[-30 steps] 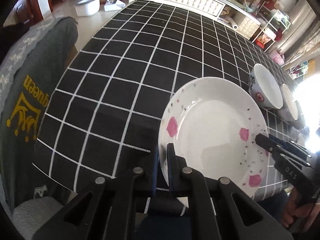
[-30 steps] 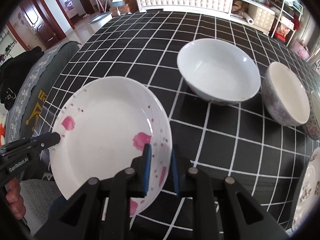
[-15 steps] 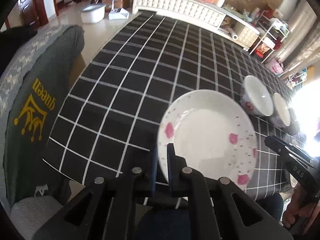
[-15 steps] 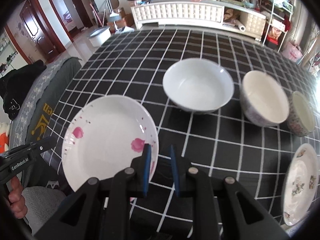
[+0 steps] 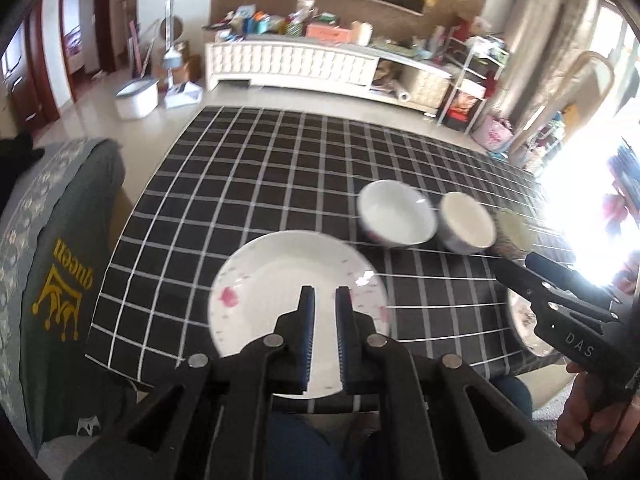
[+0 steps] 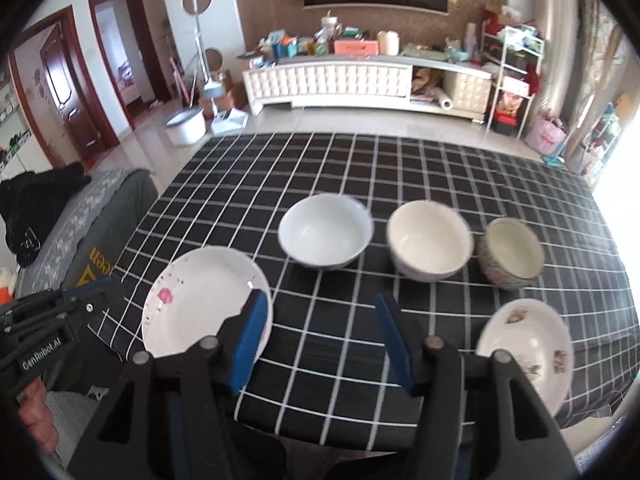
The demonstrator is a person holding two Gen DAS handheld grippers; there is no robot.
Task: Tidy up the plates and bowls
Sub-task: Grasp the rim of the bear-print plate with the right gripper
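Pink-flowered plate (image 6: 204,304) lies flat at the near left edge of the table (image 6: 360,168), in its black checked cloth. Left gripper (image 5: 325,312) hangs above it, fingers nearly together with a narrow gap, gripping nothing. Right gripper (image 6: 320,332) has fingers wide apart, empty. Three bowls stand in a row behind: white bowl (image 6: 326,236), cream bowl (image 6: 429,246), patterned bowl (image 6: 512,252). A floral plate (image 6: 526,350) sits near right. Judgement: placing appears complete; the next move calls for gripping another dish, probably the floral plate by its rim.
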